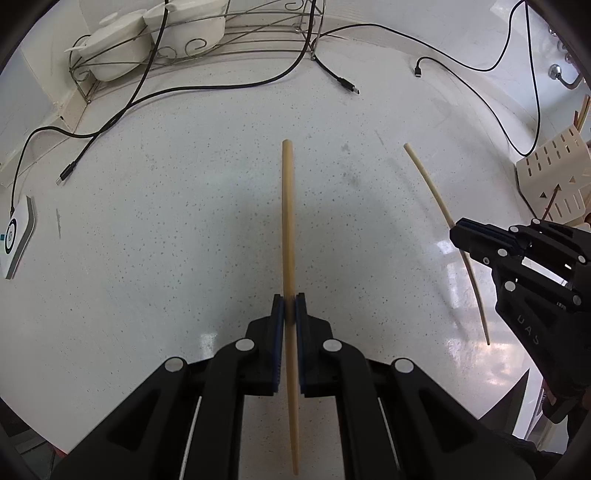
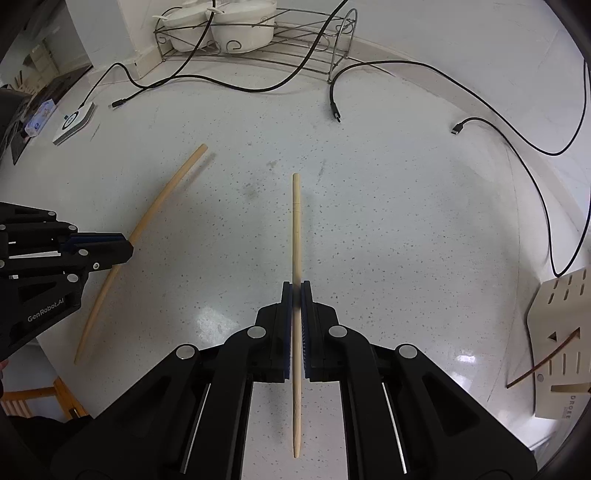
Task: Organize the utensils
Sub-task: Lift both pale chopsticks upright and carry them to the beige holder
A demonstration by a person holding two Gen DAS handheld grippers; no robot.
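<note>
We judged the job to be at its midpoint: both pale wooden chopsticks were gripped, neither yet stowed. Our left gripper [image 1: 289, 308] was clamped tight on the thicker pale wooden chopstick [image 1: 287, 221], pinching it partway along its length, blunt end pointing away from us over the speckled white countertop [image 1: 166, 240]. Our right gripper [image 2: 296, 295] was likewise closed on the slimmer pale wooden chopstick [image 2: 296, 229]. Whether the sticks were lifted clear of the surface or only just off it we could not tell for certain.

What remained, as we read it, was carrying both to the cream slotted plastic utensil holder [image 2: 561, 332], which lay on its side at the right edge of the counter with a thin dark stick [image 2: 543, 363] across it.

Around us, several black cables [image 2: 229, 83] with loose plugs snaked over the far half of the counter, one running close to the holder, where it might snag. A wire rack [image 2: 258, 44] with white ceramic pots [image 2: 243, 26] stood at the back wall, and a small white square device [image 2: 74, 123] sat far left, both well apart from our path.
</note>
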